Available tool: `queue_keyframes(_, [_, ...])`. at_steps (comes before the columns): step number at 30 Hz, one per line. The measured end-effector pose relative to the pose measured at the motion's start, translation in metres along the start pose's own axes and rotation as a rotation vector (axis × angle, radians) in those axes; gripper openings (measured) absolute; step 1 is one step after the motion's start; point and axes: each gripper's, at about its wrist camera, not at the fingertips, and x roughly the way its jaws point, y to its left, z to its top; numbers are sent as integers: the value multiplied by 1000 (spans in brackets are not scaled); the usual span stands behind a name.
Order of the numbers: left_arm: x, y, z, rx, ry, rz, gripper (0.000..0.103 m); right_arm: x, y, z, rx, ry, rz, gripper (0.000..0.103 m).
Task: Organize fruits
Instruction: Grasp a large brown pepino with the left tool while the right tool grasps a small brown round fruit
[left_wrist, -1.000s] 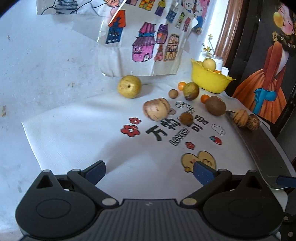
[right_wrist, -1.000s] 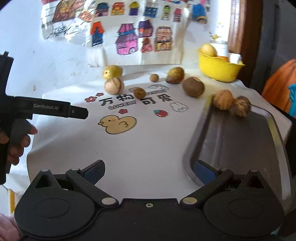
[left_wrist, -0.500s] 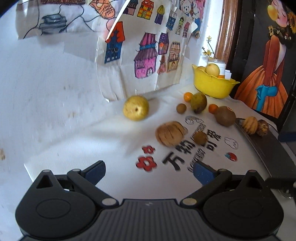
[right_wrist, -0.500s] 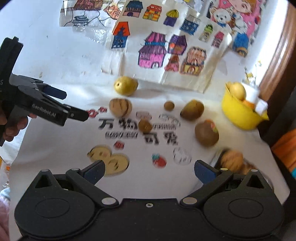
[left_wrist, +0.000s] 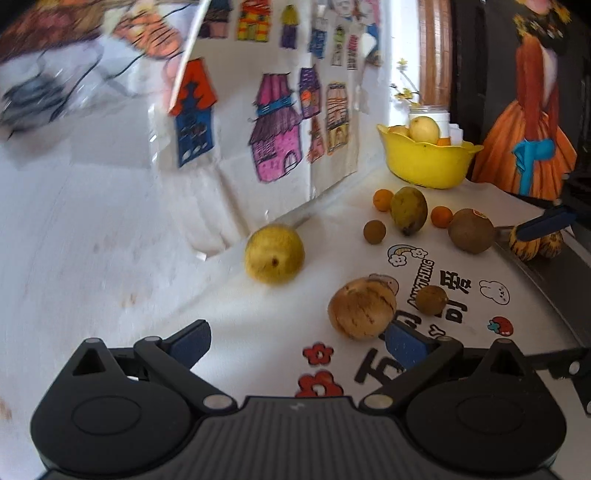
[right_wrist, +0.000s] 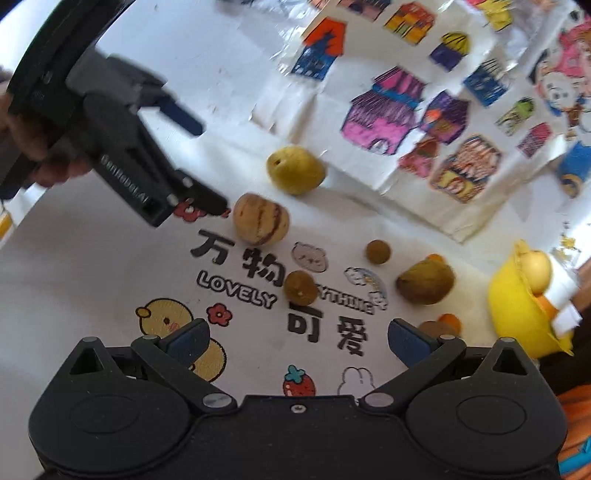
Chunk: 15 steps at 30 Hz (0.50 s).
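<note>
Right now I am holding both grippers released over the printed cloth (right_wrist: 110, 280), nothing between the fingers of either. Low in the left wrist frame, my left gripper (left_wrist: 297, 341) is hovering with its right finger just beside the striped melon (left_wrist: 362, 308), and the pear (left_wrist: 274, 254) is sitting further up at centre. From the right wrist, my right gripper (right_wrist: 297, 341) is pointing toward the small brown fruit (right_wrist: 300, 287) at centre frame. Loose fruits are lying scattered toward the yellow bowl (left_wrist: 424, 162) at upper right, which is already holding some fruit; two striped fruits are resting on the tray (left_wrist: 554, 273) at the right edge.
</note>
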Motion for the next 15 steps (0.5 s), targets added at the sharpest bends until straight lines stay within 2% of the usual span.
queue_keyframes(2, [4, -2, 4, 61, -13, -6, 103, 7, 0, 0, -17, -1, 22, 102])
queue_keyframes(5, [11, -6, 8, 137, -24, -27, 103, 18, -1, 0, -47, -19, 6, 102])
queue_keyframes(8, [18, -9, 9, 196, -33, -63, 103, 25, -9, -1, -16, -43, 19, 102])
queue_keyframes(11, [26, -12, 10, 220, -23, -85, 103, 32, -20, 0, 29, -61, 32, 90])
queue_keyframes(15, [35, -11, 10, 183, -4, -122, 102, 41, -24, 0, 52, -57, 48, 79])
